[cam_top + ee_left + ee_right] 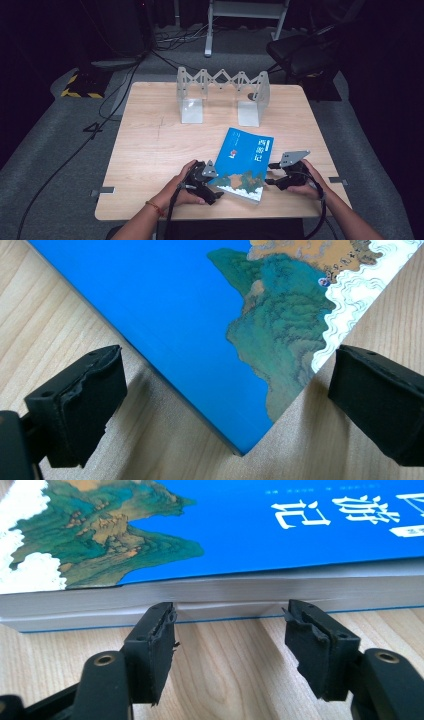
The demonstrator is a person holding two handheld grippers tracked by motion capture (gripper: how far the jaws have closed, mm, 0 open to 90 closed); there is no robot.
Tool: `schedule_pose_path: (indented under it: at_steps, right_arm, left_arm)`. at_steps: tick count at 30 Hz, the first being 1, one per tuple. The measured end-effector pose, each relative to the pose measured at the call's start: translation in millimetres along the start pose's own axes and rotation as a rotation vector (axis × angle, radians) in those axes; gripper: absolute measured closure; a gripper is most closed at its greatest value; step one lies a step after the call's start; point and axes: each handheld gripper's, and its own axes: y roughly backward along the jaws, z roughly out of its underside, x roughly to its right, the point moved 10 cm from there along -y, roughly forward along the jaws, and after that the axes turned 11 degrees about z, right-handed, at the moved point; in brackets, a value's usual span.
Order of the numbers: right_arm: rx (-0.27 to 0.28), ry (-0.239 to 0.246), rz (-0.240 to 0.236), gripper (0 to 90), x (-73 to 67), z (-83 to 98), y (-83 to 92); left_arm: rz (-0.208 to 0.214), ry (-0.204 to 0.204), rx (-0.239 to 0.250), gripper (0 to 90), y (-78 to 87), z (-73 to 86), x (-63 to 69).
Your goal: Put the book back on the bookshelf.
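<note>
Blue book [246, 164] flat on table [150, 150] near the front edge, long axis slanting away and leftward, title end far. Left gripper [225, 390] open astride near corner; right gripper [230, 625] part-open, tips against page edge, gripping nothing. Best lifted level, both sides together

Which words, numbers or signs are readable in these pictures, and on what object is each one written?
"西游记": white title on the blue cover of the book, upside down in the right gripper view.
Small white label beside the title: too small to read.
Small red and white mark on the cover: too blurred to read.
</note>
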Motion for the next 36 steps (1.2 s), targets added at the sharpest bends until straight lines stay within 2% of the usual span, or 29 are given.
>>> schedule_pose_path:
  at_steps: [7, 11, 14, 17, 21, 24, 28, 29, 31, 33, 36]
  right_arm:
    - [0.025, -0.003, -0.002, 39.3, 0.2, -3.9, 3.8]
    - [0.048, -0.027, -0.019, 38.4, -2.0, -7.1, 5.3]
    - [0.06, -0.027, -0.008, 36.4, -2.8, -10.8, 7.3]
    - [0.083, -0.048, -0.009, 36.3, -2.5, -15.3, 9.6]
    - [0.109, -0.08, 0.006, 35.4, -2.5, -21.3, 11.3]
    - [0.134, -0.091, 0.035, 34.6, -3.0, -28.7, 13.3]
    - [0.153, -0.11, 0.04, 34.5, -2.5, -35.9, 15.6]
    - [0.156, -0.115, 0.04, 34.5, -2.4, -37.0, 15.7]
    - [0.159, -0.113, 0.045, 34.4, -2.1, -38.8, 15.9]
    - [0.161, -0.112, 0.047, 34.3, -2.0, -40.0, 16.1]
    - [0.173, -0.126, 0.055, 33.9, -1.5, -45.9, 16.7]
  left_arm:
    - [-0.001, 0.001, 0.001, 2.4, 0.1, 0.0, 0.1]
    - [0.002, -0.001, -0.018, 2.5, 2.3, 2.3, 1.2]
    - [0.007, -0.007, -0.036, 3.2, 4.0, 4.0, 4.0]
    - [0.005, -0.015, -0.049, 5.8, 5.6, 3.7, 7.2]
    - [-0.085, -0.098, -0.078, 11.1, 13.4, -0.7, 7.5]
    - [-0.055, -0.106, -0.054, 16.2, 18.9, -6.1, 12.3]
    - [-0.04, -0.116, -0.019, 15.4, 21.2, -15.2, 20.5]
    - [-0.021, -0.126, -0.007, 17.2, 20.7, -19.8, 24.9]
    - [-0.013, -0.149, 0.003, 17.0, 19.8, -26.5, 30.5]
    - [-0.007, -0.155, 0.013, 17.0, 18.9, -30.6, 33.5]
    - [0.02, -0.17, 0.039, 17.3, 9.7, -46.3, 46.1]
